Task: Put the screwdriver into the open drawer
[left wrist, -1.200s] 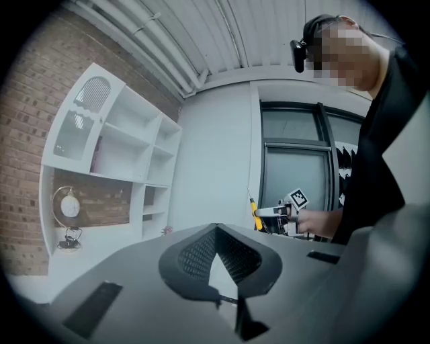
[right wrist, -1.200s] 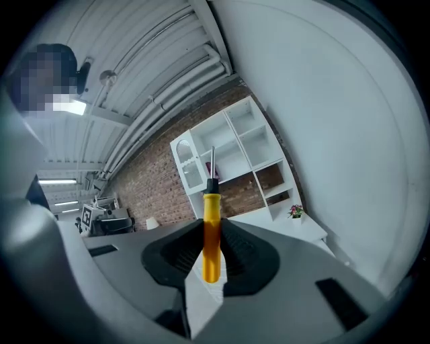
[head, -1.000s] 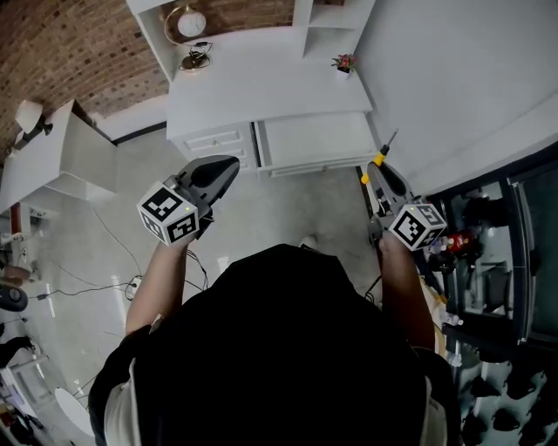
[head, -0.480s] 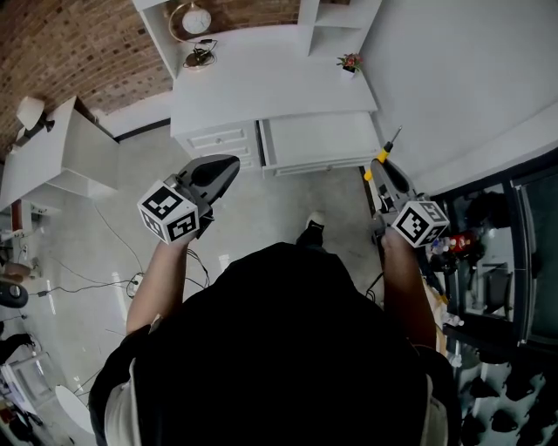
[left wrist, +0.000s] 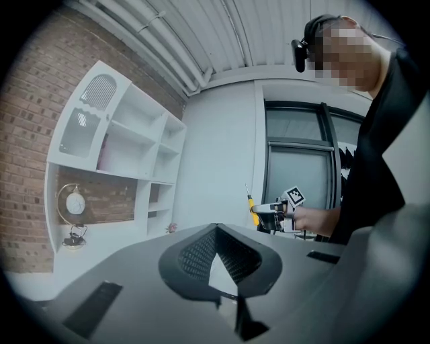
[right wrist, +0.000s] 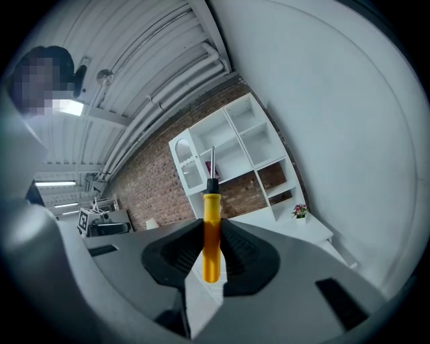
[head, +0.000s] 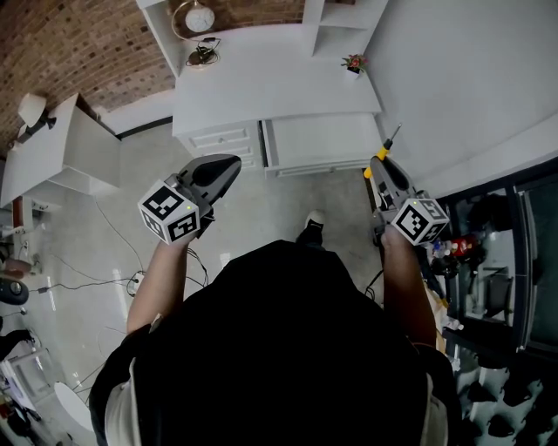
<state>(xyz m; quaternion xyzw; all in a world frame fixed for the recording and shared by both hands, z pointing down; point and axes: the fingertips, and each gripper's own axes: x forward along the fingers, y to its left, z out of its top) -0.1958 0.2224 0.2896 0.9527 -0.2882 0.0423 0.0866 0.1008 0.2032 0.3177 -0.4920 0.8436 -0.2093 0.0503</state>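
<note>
The screwdriver (head: 381, 155) has a yellow handle and a thin metal shaft that points toward the white desk (head: 270, 74). My right gripper (head: 377, 164) is shut on its handle, and in the right gripper view the screwdriver (right wrist: 211, 232) stands upright between the dark pads of the right gripper (right wrist: 211, 228). The open drawer (head: 318, 139) is pulled out from the desk's front, just left of and beyond the screwdriver's tip. My left gripper (head: 231, 164) hovers over the floor, short of the desk, shut with nothing in it. The left gripper view shows the left gripper (left wrist: 216, 232) and, beyond it, the screwdriver (left wrist: 253, 216).
Closed small drawers (head: 220, 139) sit left of the open one. A clock (head: 199, 17) and a small plant (head: 353, 63) stand on the desk. A white side table (head: 65, 157) is at left, cables (head: 131, 280) on the floor, a dark rack (head: 488, 261) at right.
A shoe has stepped forward into view below the drawer, and the desk has shifted slightly in the head view. Both grippers hold about the same pose.
</note>
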